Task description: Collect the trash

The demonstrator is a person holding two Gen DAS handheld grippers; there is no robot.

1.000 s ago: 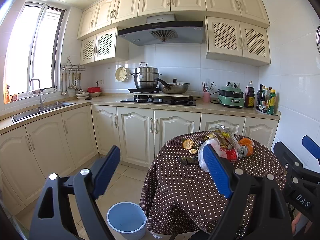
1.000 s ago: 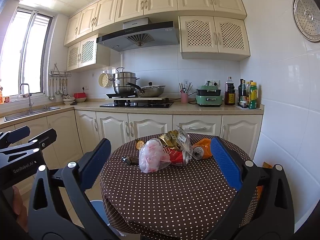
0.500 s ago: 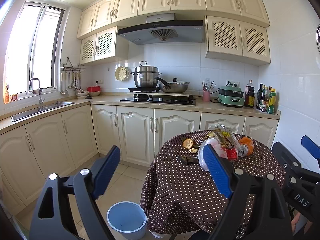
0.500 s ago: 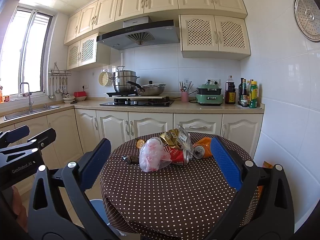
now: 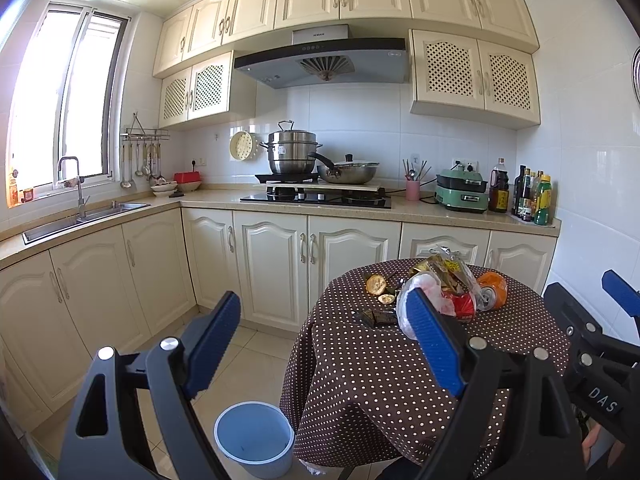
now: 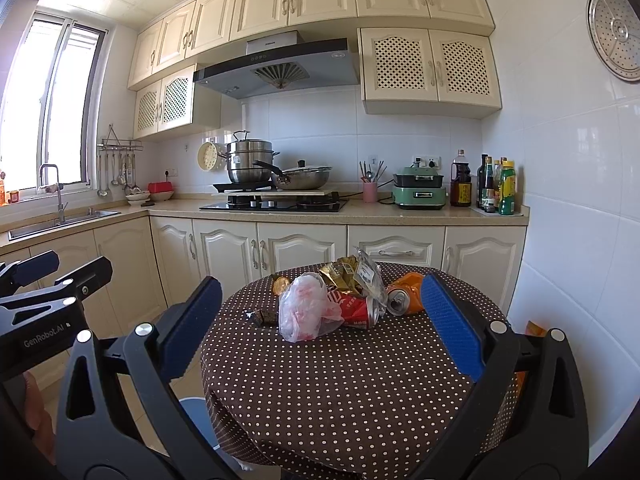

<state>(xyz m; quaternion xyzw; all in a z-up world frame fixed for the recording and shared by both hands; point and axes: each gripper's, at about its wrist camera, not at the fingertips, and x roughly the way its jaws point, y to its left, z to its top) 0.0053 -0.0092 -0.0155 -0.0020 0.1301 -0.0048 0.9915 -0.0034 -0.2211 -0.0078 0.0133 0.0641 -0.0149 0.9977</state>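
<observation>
Trash lies heaped on a round table with a brown dotted cloth (image 6: 360,380): a crumpled plastic bag (image 6: 304,312), a red can (image 6: 360,310), an orange can (image 6: 404,298), gold snack wrappers (image 6: 346,276), a dark wrapper (image 6: 266,317) and fruit peel (image 5: 376,284). A light blue bin (image 5: 254,442) stands on the floor left of the table. My right gripper (image 6: 320,324) is open, held short of the pile. My left gripper (image 5: 324,340) is open too, over the table's left edge, nothing in it.
Cream cabinets and a counter (image 5: 440,212) run behind the table, with a hob, pots, a green cooker (image 5: 462,192) and bottles (image 5: 536,200). The sink (image 5: 80,216) is at left. A tiled wall (image 6: 580,220) stands close on the right.
Both grippers have edged slightly closer to the table. Their jaws stay the same width and the trash has not moved.
</observation>
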